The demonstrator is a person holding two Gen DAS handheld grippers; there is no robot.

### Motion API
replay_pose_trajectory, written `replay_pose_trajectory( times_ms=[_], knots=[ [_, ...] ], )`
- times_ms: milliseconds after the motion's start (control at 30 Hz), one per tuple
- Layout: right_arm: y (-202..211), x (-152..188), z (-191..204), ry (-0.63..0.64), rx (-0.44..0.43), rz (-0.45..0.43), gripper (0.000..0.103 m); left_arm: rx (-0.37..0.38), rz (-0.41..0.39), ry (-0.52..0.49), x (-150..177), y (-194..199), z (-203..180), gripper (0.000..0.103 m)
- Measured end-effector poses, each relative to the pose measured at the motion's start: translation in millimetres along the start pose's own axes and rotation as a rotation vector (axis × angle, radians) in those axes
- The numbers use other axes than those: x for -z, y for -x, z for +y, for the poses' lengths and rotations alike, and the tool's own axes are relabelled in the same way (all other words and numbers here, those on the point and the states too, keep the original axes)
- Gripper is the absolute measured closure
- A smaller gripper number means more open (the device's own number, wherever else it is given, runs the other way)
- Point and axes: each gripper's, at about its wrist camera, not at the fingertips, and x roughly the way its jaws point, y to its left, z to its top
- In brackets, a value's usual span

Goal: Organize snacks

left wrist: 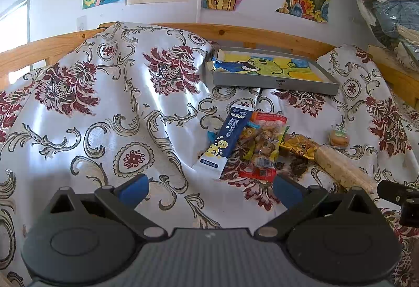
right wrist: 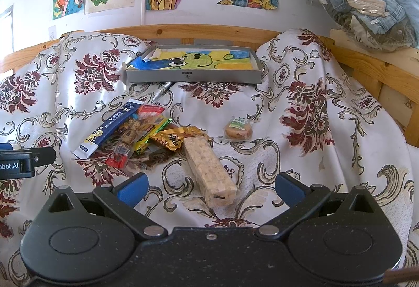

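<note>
Hovering over scattered snacks, left gripper [left wrist: 210, 190] and right gripper [right wrist: 210, 188] both spread wide, holding nothing.
Rice-cracker bar [right wrist: 210, 169] at twelve o'clock looks light, brittle, slippery-wrapped; pinch it gently across its middle.

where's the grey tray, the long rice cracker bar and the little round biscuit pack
grey tray [right wrist: 193, 76], right wrist view, on its front wall
long rice cracker bar [right wrist: 210, 169], right wrist view, on the middle of its top face
round biscuit pack [right wrist: 238, 129], right wrist view, on the centre of the wrapper

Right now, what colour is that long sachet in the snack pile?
Dark blue with white ends and yellow dots, the long sachet shows best in the left wrist view.
</note>
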Motion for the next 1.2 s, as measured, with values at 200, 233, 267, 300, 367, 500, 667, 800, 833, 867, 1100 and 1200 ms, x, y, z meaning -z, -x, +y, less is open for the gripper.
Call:
replay_pose_trajectory(
  times_ms=[200, 233, 267, 300, 367, 500, 667, 800, 833, 867, 1100, 1200],
  knots=[
    [0.0, 0.1, 0.1, 0.0, 0.0, 0.001, 0.001, 0.0, 0.001, 0.0, 0.0, 0.2, 0.0, 0.001],
    [0.0, 0.2, 0.1, 0.001, 0.0, 0.002, 0.001, 0.0, 0.001, 0.0, 0.0, 0.2, 0.0, 0.001],
    [-0.3, 0.1, 0.2, 0.0, 0.001, 0.002, 0.001, 0.0, 0.001, 0.0, 0.0, 0.1, 0.0, 0.001],
    [-0.2, 0.1, 0.2, 0.0, 0.001, 0.002, 0.001, 0.0, 0.001, -0.001, 0.0, 0.2, 0.0, 0.001],
    [-0.3, -2.8, -0.5, 0.0, 0.001, 0.003, 0.001, 0.0, 0.002, 0.0, 0.0, 0.1, 0.0, 0.001],
    [-0.1, -8.4, -2.1, 0.0, 0.001, 0.005, 0.001, 0.0, 0.002, 0.0, 0.0, 0.1, 0.0, 0.001],
    [-2.2, 0.6, 1.8, 0.004, -0.003, 0.008, 0.001, -0.003, 0.005, 0.0, 0.3, 0.8, 0.4, 0.001],
    [-5.2, -2.8, 0.8, 0.016, -0.005, 0.01, 0.001, -0.008, 0.011, 0.001, 3.8, -5.0, 1.3, 0.001],
    [-5.3, -3.1, 0.9, 0.018, -0.005, 0.01, 0.001, -0.01, 0.012, 0.001, 3.0, -5.0, 0.2, 0.001],
    [-5.2, -2.8, 1.0, 0.018, -0.005, 0.01, 0.001, -0.012, 0.014, 0.001, 3.3, -5.1, 0.2, 0.001],
    [-8.5, -5.5, 2.1, 0.058, -0.009, 0.019, 0.001, -0.019, 0.051, 0.005, -1.1, -7.5, 0.3, 0.001],
    [-13.3, -6.7, 1.9, 0.066, -0.016, 0.03, 0.001, -0.031, 0.061, 0.01, -4.2, -10.1, -0.7, 0.001]
  ],
)
